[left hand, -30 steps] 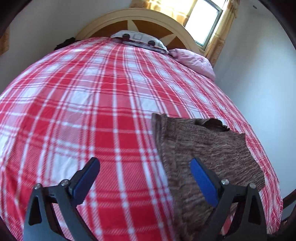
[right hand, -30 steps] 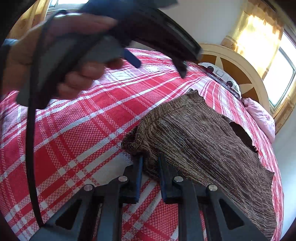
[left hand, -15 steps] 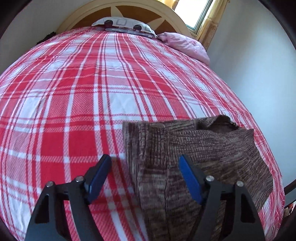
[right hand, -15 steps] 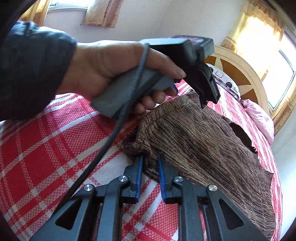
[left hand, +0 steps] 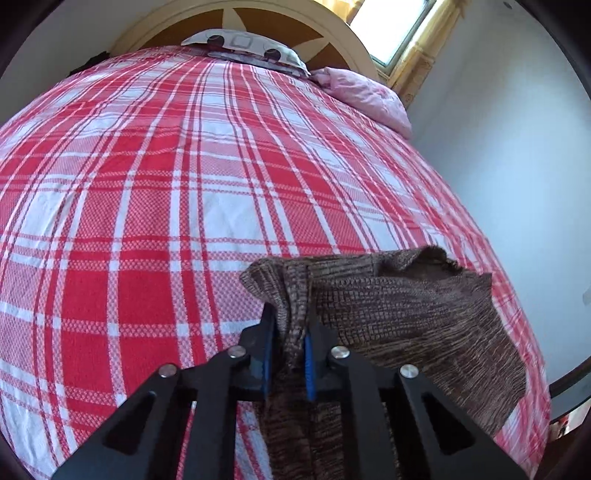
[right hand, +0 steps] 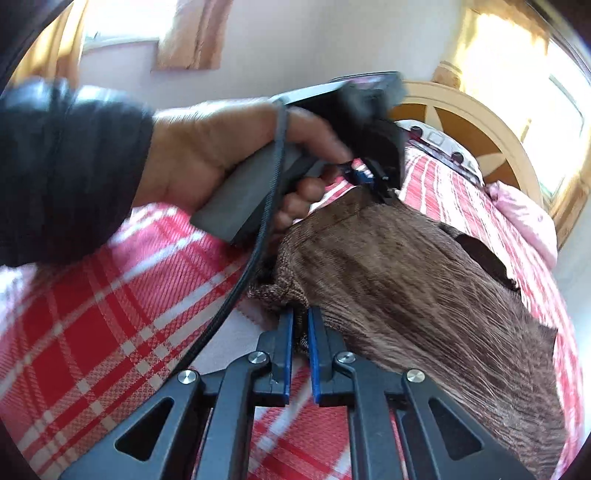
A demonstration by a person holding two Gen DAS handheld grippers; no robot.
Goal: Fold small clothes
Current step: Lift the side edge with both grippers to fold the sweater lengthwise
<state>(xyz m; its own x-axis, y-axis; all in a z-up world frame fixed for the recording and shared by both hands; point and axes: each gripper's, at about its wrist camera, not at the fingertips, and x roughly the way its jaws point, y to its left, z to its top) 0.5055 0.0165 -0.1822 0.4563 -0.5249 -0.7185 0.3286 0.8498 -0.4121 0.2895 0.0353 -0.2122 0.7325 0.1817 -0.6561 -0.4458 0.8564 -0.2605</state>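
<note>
A brown knitted garment (left hand: 413, 325) lies on the red and white plaid bedspread (left hand: 155, 206). My left gripper (left hand: 290, 325) is shut on the garment's far left corner edge, with cloth bunched between its blue pads. In the right wrist view, my right gripper (right hand: 300, 325) is shut on the near edge of the same garment (right hand: 417, 288). The left gripper (right hand: 380, 184), held in a hand, shows there too, pinching the garment's far corner. The garment's dark neck opening (right hand: 480, 254) faces the right.
A wooden headboard (left hand: 258, 26) with a patterned pillow (left hand: 243, 44) and a pink pillow (left hand: 365, 96) is at the far end. A white wall (left hand: 517, 166) runs along the bed's right side. A cable (right hand: 236, 291) hangs from the left gripper's handle.
My left gripper came down onto the garment's corner and shut on it; it was open before. My right gripper stayed shut on the near edge.
</note>
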